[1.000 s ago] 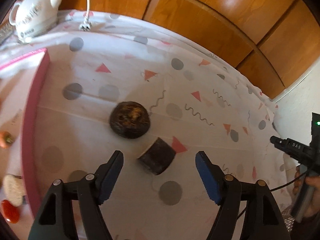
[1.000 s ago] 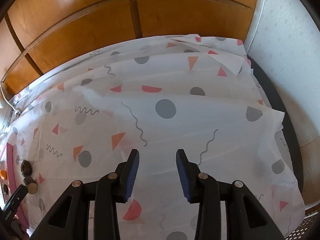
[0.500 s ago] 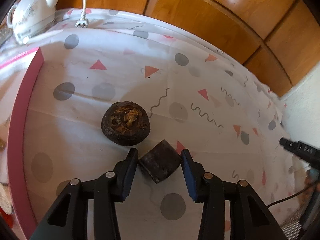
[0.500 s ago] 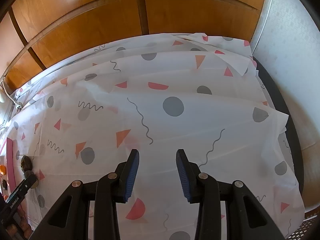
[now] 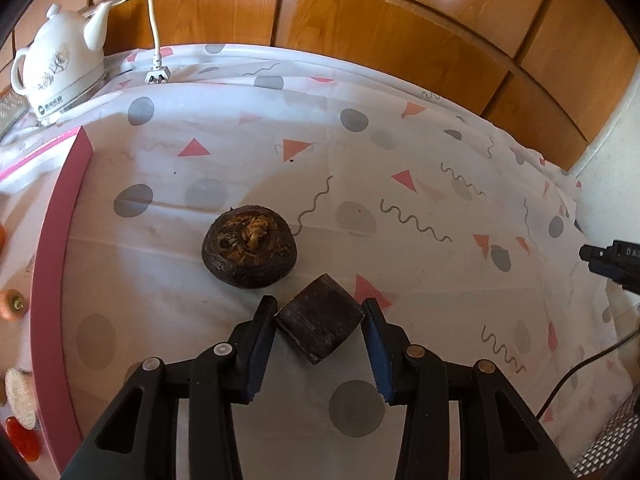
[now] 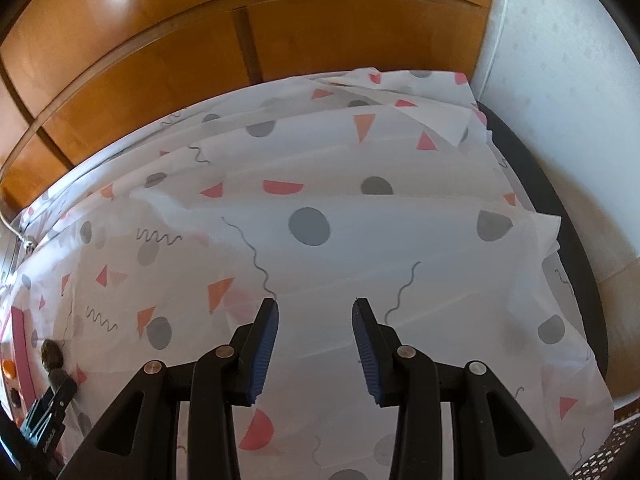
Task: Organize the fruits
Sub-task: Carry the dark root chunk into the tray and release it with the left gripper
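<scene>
My left gripper (image 5: 320, 320) is shut on a dark brown block-shaped fruit piece (image 5: 320, 322), with both blue pads touching its sides just above the patterned tablecloth (image 5: 400, 152). A round dark fruit with a rough tan top (image 5: 249, 253) lies just beyond it. My right gripper (image 6: 315, 320) is open and empty over the cloth far to the right. In the right wrist view the two dark fruits (image 6: 53, 359) and the left gripper's body (image 6: 44, 420) show small at the far left.
A pink-rimmed tray (image 5: 52, 264) on the left holds orange and red fruits (image 5: 12, 304) and a pale round item (image 5: 20, 398). A white kettle (image 5: 60, 68) with cord and plug (image 5: 158, 76) stands at the back left. Wooden panels (image 5: 400, 28) line the back.
My left gripper moved forward and closed from wide open onto the dark block-shaped piece. The right gripper stayed open and barely shifted.
</scene>
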